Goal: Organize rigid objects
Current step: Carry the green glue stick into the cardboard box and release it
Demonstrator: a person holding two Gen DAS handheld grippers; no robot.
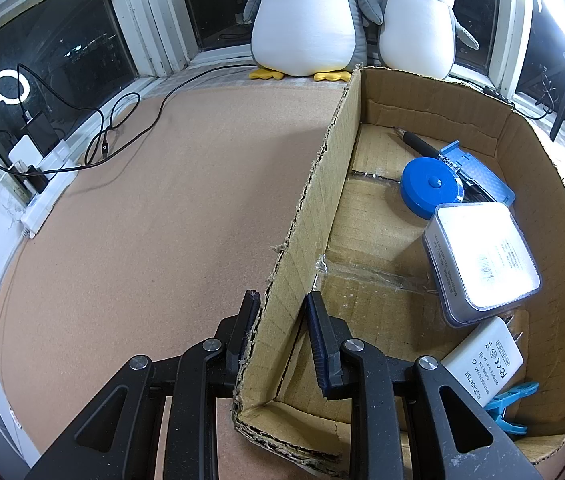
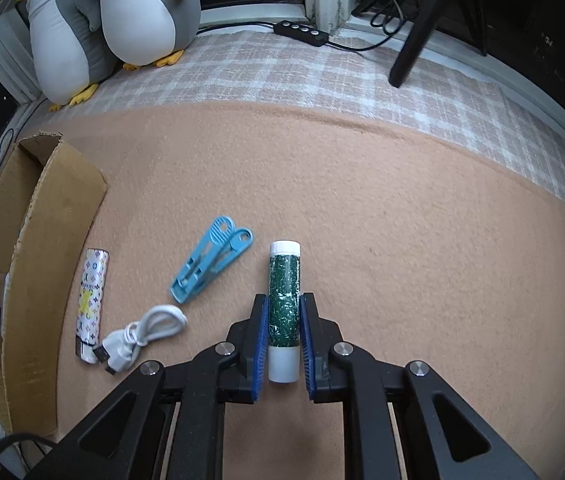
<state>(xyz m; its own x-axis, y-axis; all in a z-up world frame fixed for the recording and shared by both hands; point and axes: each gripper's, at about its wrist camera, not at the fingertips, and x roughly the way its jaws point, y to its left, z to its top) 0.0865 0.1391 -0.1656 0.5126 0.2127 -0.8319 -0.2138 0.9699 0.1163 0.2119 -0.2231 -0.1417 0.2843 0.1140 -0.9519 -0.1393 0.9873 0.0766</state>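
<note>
Left gripper [image 1: 280, 338]: enters from 6 o'clock, pointing toward 12; fingers [image 1: 322, 344] apart, one on each side of the box wall [image 1: 314, 200], outer finger touching the cardboard, inner finger contact unclear.
Right gripper [image 2: 283, 338]: enters from 6 o'clock, pointing toward 12; fingers [image 2: 260, 340] pressed against both sides of the glue stick [image 2: 283, 308].

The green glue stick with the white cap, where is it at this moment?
In the right wrist view the green glue stick lies on the tan mat between the fingers of the right gripper, just right of the blue clothespin.
</note>
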